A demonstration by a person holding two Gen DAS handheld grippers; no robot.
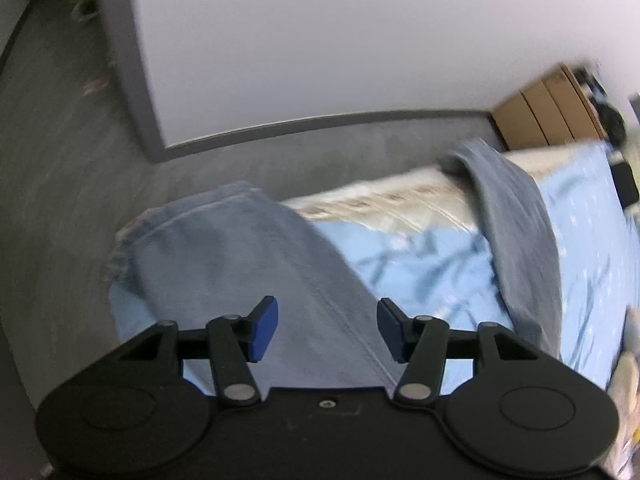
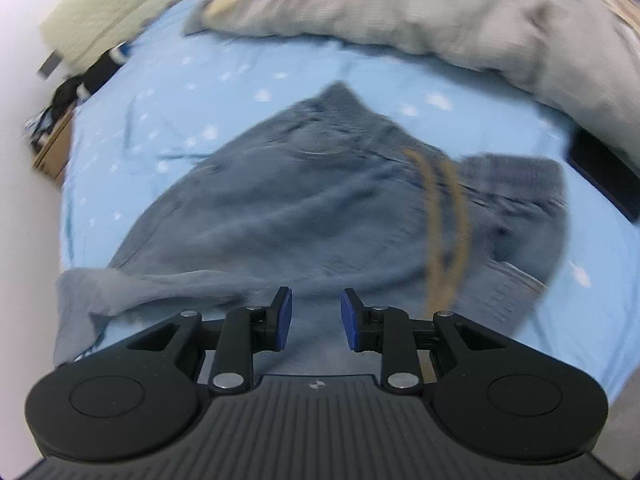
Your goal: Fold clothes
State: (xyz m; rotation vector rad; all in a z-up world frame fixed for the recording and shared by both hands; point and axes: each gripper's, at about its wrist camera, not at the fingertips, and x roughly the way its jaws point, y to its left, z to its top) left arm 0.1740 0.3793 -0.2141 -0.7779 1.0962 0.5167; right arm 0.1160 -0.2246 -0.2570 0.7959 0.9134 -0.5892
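Note:
A pair of blue jeans (image 2: 304, 208) lies spread on a light blue bedsheet (image 2: 208, 92), its waist end with a tan belt (image 2: 448, 216) in the middle of the right wrist view. In the left wrist view one jeans leg (image 1: 240, 264) runs under my left gripper (image 1: 327, 330) toward the bed's edge, and the other leg (image 1: 516, 232) stretches away at the right. My left gripper is open wide above the near leg. My right gripper (image 2: 316, 320) is open over the jeans, with nothing between its blue pads. Both views are motion-blurred.
A grey duvet (image 2: 440, 12) is heaped along the far side of the bed. A dark flat object (image 2: 604, 172) lies at the right edge. The mattress side (image 1: 400, 196), grey floor (image 1: 60, 184), white wall (image 1: 320, 40) and a brown cardboard box (image 1: 548, 116) lie beyond the bed.

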